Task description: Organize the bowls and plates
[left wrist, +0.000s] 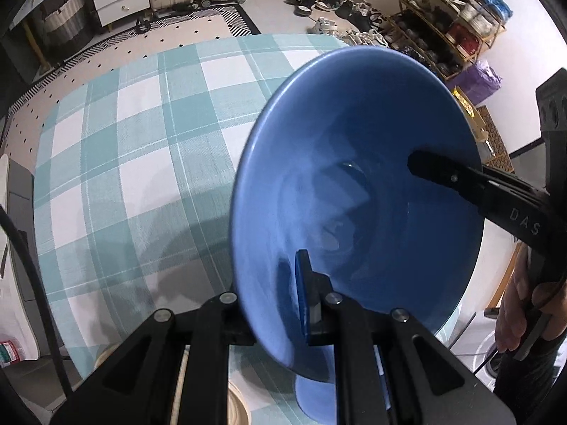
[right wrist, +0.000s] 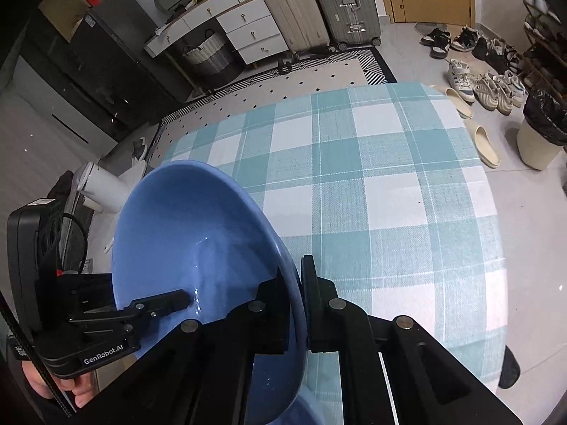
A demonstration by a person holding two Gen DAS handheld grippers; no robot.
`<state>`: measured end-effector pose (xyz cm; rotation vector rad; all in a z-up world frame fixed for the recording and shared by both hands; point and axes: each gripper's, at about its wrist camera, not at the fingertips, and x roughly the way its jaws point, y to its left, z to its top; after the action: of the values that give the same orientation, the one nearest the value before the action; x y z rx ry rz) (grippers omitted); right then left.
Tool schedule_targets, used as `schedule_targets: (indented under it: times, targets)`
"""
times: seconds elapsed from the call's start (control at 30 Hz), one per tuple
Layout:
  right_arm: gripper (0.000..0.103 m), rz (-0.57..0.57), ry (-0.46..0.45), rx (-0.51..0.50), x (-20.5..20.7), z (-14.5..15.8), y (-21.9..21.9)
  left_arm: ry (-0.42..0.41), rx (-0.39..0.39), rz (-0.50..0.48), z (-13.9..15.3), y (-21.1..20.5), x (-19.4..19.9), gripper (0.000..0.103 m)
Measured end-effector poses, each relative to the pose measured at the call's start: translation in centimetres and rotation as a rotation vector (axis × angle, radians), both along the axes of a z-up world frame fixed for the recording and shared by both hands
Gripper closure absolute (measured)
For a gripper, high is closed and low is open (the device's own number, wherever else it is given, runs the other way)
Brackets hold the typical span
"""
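A large blue bowl is held tilted in the air above the checked tablecloth. My left gripper is shut on its near rim, one finger inside and one outside. My right gripper is shut on the opposite rim, and its finger shows inside the bowl in the left wrist view. The bowl also fills the lower left of the right wrist view, where the left gripper's finger reaches into it. A second blue dish lies on the table below the bowl.
A pale wooden round object sits at the table's near edge. The teal and white tablecloth covers the table. Shoes, a shoe rack, suitcases, a white bin and drawers stand on the floor beyond.
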<state>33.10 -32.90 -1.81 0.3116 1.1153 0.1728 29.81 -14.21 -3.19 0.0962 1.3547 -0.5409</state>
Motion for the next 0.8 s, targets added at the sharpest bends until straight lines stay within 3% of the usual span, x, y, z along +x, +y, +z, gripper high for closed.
schedule_targets:
  times: [0.2,0.37,0.8]
  targets:
    - [0.097,0.015,-0.053,-0.054,-3.6,2.6,1.0,-0.033,0.010,-0.025,1.6,0.1,-3.4,0.089]
    - [0.097,0.033,-0.054,-0.072,-6.6,3.3,1.9,-0.011,0.018,-0.033,1.2,0.8,-6.0,0.089]
    - [0.097,0.047,0.016,-0.065,-12.3,-1.1,3.4,-0.014,0.059,-0.026,-2.1,1.5,-11.6,0.089]
